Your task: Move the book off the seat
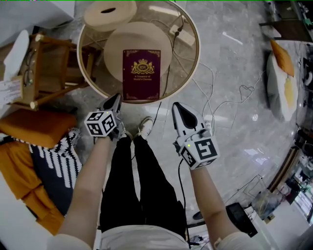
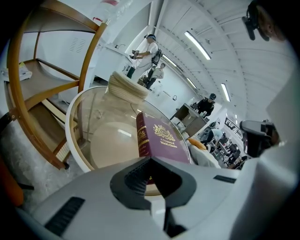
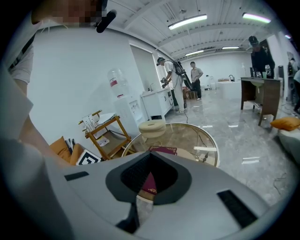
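Note:
A maroon book [image 1: 142, 74] with a gold crest lies flat inside the round glass table [image 1: 193, 58], over a cream round seat [image 1: 117, 49]. I cannot tell whether it rests on the glass or on the seat. The book's near edge reaches the table's near rim. My left gripper [image 1: 115, 100] hovers just outside that rim at the book's near left corner, shut and empty. My right gripper [image 1: 177, 106] hangs a little to the right of the book, also shut with nothing in it. The book [image 2: 159, 138] faces the left gripper [image 2: 152, 161] and shows past the right gripper [image 3: 150, 159] as well.
A second cream seat [image 1: 107, 12] stands at the table's far edge, and a white power strip [image 1: 177, 30] lies on the glass. A wooden rack [image 1: 49, 73] and orange and striped cushions [image 1: 39, 129] are on the left. Cables [image 1: 220, 97] trail over the marble floor; people stand far off.

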Demonstrator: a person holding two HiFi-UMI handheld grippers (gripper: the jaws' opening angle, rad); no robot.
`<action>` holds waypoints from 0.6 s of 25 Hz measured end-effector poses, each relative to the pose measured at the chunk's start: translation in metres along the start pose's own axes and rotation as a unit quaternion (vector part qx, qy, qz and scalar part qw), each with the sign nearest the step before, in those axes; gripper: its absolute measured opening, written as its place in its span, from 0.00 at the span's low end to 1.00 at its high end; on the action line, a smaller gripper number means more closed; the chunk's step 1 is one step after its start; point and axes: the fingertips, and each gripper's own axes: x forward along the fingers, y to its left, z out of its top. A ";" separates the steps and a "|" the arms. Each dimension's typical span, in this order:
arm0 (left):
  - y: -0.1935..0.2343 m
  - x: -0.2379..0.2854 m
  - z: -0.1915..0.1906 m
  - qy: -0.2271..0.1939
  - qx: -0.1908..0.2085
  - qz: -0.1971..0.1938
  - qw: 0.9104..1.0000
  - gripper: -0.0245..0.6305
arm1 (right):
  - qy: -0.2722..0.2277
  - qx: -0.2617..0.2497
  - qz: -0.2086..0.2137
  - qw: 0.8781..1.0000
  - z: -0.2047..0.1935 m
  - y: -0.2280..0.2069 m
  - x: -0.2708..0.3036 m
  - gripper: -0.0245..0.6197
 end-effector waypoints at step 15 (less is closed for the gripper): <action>-0.037 -0.058 0.049 0.006 0.059 -0.015 0.998 0.06 | -0.020 -0.013 -0.020 1.000 0.050 0.036 -0.035 0.07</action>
